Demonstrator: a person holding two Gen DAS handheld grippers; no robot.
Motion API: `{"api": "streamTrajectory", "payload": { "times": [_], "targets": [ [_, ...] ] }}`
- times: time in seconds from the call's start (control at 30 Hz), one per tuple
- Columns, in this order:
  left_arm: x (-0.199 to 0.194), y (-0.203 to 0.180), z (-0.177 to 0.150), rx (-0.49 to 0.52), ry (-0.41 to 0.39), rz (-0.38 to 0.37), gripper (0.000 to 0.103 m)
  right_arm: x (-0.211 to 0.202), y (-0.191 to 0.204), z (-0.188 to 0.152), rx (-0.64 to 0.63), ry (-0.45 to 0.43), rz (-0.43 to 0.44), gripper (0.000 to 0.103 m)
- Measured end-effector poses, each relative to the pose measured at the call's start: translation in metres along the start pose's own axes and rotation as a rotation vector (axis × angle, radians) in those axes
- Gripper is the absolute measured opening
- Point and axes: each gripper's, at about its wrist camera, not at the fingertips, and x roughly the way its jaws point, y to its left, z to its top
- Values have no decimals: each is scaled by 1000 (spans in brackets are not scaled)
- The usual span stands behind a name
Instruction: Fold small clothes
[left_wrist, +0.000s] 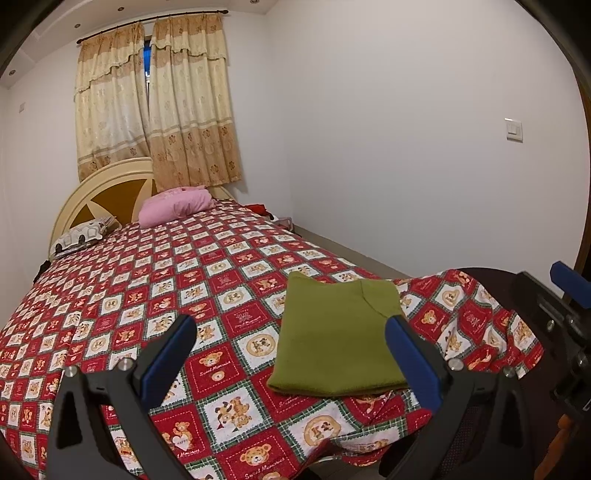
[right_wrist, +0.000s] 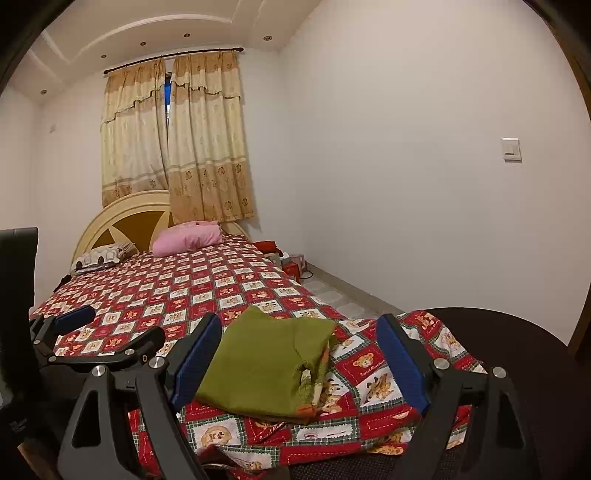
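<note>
Folded green cloth (left_wrist: 334, 339) lies flat on the red teddy-bear bedspread (left_wrist: 207, 258) at the near corner of the bed, lower centre-right in the left wrist view, lower centre in the right. Left claw (left_wrist: 291, 341) stands wide open, empty, its right finger just overlapping the cloth's right edge in the frame; right claw (right_wrist: 299, 345) likewise wide open, gripping nothing, cloth showing between its fingers. Pink pillow (left_wrist: 175, 206), headboard and curtains (left_wrist: 155, 103) sit upper left.
</note>
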Motion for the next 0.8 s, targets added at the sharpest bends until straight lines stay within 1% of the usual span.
{"api": "streamTrajectory", "payload": {
  "times": [0.8],
  "targets": [
    [0, 3, -3, -3, 8, -1, 103, 4, 4, -4, 8, 14, -1, 86]
  ]
}}
